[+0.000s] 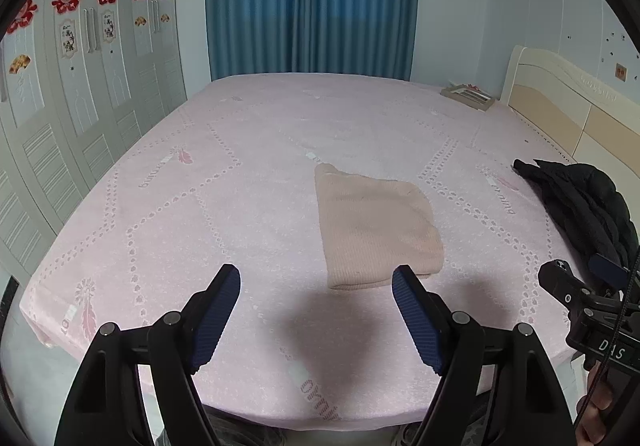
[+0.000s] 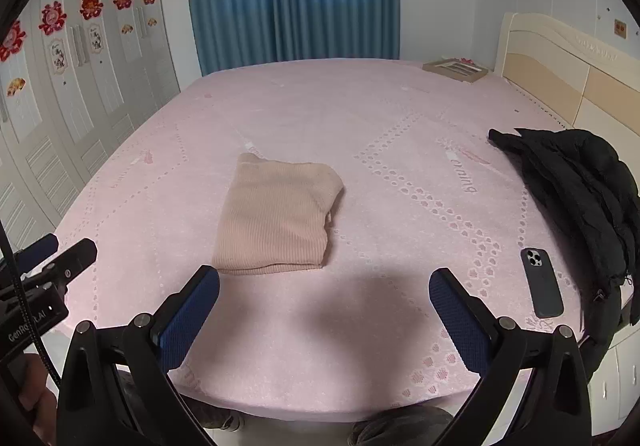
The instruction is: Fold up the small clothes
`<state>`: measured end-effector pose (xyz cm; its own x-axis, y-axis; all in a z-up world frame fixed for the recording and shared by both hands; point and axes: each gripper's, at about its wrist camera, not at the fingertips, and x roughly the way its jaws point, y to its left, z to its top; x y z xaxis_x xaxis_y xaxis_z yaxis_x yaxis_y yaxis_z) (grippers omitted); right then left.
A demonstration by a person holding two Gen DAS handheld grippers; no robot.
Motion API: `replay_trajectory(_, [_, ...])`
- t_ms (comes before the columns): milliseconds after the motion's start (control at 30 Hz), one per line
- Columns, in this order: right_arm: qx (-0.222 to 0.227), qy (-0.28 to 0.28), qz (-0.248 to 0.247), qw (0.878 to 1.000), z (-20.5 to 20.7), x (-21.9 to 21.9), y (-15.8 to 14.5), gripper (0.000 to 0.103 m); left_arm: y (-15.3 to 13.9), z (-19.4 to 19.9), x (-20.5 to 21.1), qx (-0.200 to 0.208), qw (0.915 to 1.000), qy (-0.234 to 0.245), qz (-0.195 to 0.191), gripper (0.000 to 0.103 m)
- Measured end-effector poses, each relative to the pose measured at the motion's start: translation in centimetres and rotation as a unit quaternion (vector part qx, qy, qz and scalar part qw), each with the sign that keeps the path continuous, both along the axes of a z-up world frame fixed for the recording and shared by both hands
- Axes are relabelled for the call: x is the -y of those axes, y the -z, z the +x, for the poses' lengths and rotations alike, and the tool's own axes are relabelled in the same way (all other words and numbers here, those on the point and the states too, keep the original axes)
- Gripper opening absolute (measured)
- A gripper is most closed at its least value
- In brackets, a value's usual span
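Both grippers, left gripper (image 1: 316, 282) and right gripper (image 2: 324, 282), spread wide and empty, hanging off the folded beige knit (image 2: 276, 217) at 12 o'clock on the bed (image 2: 380, 326); fold looks finished.

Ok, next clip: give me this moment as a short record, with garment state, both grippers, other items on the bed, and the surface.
garment: pink knit sweater, folded into a compact rectangle, lying flat mid-bed
left gripper: open, empty, above the bed's near edge, short of the sweater
right gripper: open, empty, also short of the sweater
contact: neither gripper touches the sweater
other items: black puffer jacket crumpled at right; dark smartphone face down beside it; picture frame at far corner
surface: pink patterned bedsheet
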<state>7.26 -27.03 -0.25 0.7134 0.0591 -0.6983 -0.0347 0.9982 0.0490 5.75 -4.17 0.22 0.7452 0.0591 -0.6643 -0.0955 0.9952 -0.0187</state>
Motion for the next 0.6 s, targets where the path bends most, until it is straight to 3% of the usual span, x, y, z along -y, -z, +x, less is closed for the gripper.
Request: replay_trajectory(600, [-0.004, 0.008, 0.001, 1.0, -0.53, 0.78, 0.11, 0.103, -0.04, -0.64, -0.25, 0.011, 0.9998, -0.013, -0.007, 0.077])
